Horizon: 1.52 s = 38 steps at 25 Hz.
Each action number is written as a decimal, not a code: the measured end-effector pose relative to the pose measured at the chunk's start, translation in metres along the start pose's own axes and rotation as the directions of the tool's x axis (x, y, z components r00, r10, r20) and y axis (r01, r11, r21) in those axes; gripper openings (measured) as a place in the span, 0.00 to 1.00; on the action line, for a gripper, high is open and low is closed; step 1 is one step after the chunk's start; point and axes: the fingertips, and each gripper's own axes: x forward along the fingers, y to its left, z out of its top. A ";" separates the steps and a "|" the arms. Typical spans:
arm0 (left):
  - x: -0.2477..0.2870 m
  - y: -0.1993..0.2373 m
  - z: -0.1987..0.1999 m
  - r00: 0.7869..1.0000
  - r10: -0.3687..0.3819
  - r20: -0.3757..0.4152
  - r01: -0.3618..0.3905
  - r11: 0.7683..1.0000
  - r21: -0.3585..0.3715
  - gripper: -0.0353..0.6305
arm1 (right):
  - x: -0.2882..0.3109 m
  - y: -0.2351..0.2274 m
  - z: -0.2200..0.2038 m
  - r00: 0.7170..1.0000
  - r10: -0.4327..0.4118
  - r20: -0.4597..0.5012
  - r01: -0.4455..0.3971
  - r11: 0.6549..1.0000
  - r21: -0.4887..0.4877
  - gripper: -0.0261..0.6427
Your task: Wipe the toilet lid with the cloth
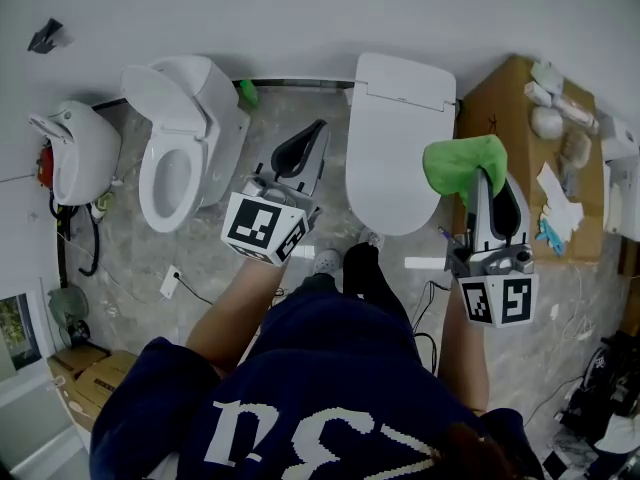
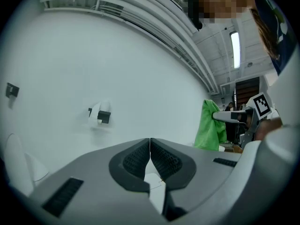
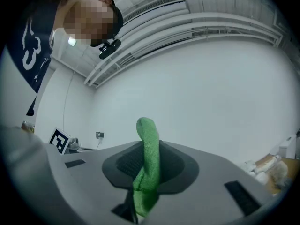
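Note:
A white toilet with its lid (image 1: 395, 148) closed stands ahead of the person. My right gripper (image 1: 489, 180) hangs to the right of that lid, above the floor, shut on a green cloth (image 1: 462, 162). In the right gripper view the cloth (image 3: 149, 146) sticks up from between the jaws of the right gripper (image 3: 147, 170). My left gripper (image 1: 316, 131) hovers left of the lid with its jaws shut and nothing in them; in its own view the left gripper (image 2: 150, 154) points at a bare white wall. The cloth (image 2: 209, 124) shows there at the right.
A second toilet (image 1: 178, 163) with its lid raised stands to the left, and a white urinal (image 1: 76, 150) further left. A cardboard box (image 1: 510, 118) with papers and small items sits at the right. Cables lie on the grey floor (image 1: 120, 268).

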 end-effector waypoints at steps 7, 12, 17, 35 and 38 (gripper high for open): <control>0.063 0.004 -0.023 0.996 0.087 -0.029 -0.087 0.996 -0.001 0.09 | 0.049 -0.066 -0.029 0.992 0.116 -0.046 -0.114 0.993 0.044 0.18; 0.096 0.022 -0.040 0.988 0.150 -0.048 -0.150 0.989 -0.010 0.09 | 0.094 -0.097 -0.056 0.980 0.181 -0.086 -0.174 0.982 0.073 0.18; 0.127 0.053 -0.056 0.983 0.178 -0.050 -0.180 0.983 -0.027 0.09 | 0.139 -0.101 -0.087 0.967 0.225 -0.118 -0.213 0.971 0.107 0.18; 0.228 0.186 -0.179 0.981 0.111 -0.157 -0.124 0.989 -0.076 0.09 | 0.288 -0.075 -0.283 0.906 0.260 -0.335 -0.197 0.957 0.213 0.18; 0.237 0.204 -0.212 0.979 0.111 -0.173 -0.127 0.988 -0.084 0.09 | 0.305 -0.076 -0.332 0.875 0.292 -0.387 -0.212 0.948 0.238 0.18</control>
